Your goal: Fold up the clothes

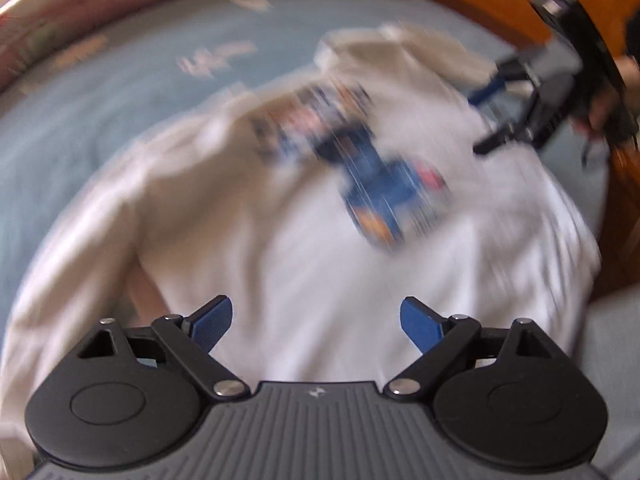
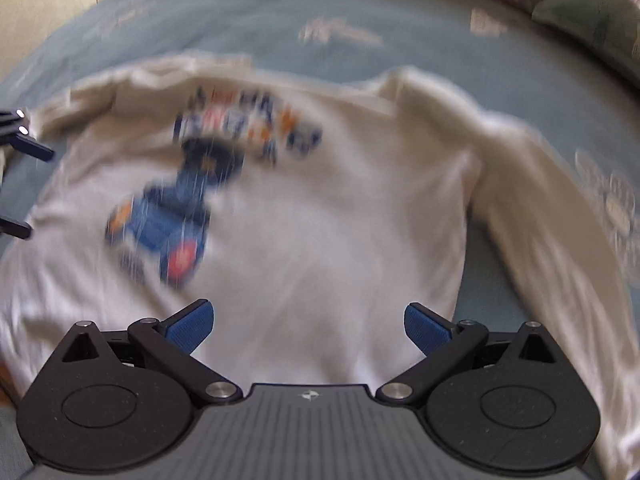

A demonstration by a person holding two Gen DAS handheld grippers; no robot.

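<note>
Plainly, the white sweatshirt (image 2: 320,208) lies spread flat on the bed (image 2: 240,12), sleeves out, no fold showing; both tongs, left (image 1: 316,326) and right (image 2: 309,326), gape empty

Nothing here can be read. The shirt (image 2: 320,216) has a print (image 2: 224,184) on its chest with a row of blocky letters in blue, red and orange above a blue figure, but both views are smeared with motion and no letter comes clear. The blue bed cover (image 2: 280,12) carries pale marks (image 2: 336,32) that could be writing or pattern; I cannot tell which. Each claw body has a small white emblem (image 1: 316,393), a mark rather than words.
</note>
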